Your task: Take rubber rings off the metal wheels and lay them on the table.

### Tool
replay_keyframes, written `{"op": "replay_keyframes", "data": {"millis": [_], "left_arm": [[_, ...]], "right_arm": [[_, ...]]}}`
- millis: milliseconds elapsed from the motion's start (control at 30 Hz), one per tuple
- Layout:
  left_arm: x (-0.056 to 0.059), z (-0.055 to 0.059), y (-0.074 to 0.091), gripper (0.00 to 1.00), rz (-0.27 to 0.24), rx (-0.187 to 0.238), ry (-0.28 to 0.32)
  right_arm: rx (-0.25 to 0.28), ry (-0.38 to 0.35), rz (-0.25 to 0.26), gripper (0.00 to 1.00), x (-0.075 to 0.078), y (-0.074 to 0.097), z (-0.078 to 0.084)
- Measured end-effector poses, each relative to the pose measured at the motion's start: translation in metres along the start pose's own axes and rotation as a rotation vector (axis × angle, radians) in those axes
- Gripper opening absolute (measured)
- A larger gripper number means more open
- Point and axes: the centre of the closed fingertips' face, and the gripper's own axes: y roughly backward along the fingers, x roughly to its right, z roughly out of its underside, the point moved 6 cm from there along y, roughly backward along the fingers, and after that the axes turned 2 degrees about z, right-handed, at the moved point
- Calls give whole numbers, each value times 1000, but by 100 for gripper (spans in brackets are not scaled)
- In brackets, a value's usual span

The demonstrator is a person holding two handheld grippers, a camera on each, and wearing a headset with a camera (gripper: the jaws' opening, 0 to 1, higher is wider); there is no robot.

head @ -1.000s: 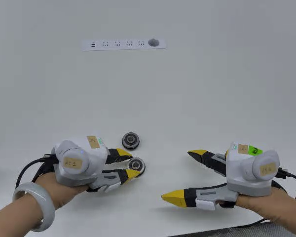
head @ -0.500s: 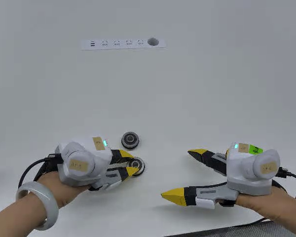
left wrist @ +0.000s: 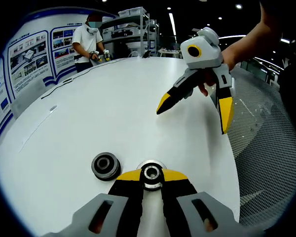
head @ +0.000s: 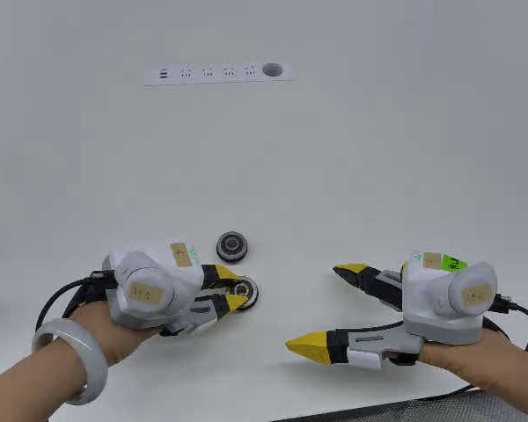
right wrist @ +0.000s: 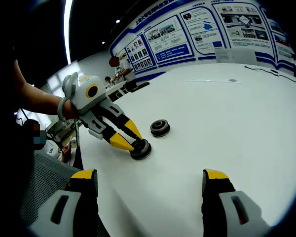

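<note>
The white table (head: 352, 176) is carrying two metal wheels, both at the near left. Of two grippers, the right gripper (head: 316, 308) is waiting wide and empty, and the left gripper (head: 234, 289) is pinching the near wheel (head: 245, 293). The far wheel (head: 232, 246) is lying just beyond. Each wheel is probably heavy and stiff. Its one black rubber ring (left wrist: 95, 167), likely soft and stretchy, is asking for a hold at the outer edge.

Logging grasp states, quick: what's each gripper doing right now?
Left gripper: shut on the nearer metal wheel.
Right gripper: open, holding nothing.
</note>
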Motion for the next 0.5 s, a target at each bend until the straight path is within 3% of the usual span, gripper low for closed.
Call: {"op": "replay_keyframes", "data": {"millis": [500], "left_arm": [[0, -1, -1, 13, -2, -2, -29]], "right_arm": [[4, -7, -13, 87, -1, -4, -3]]}}
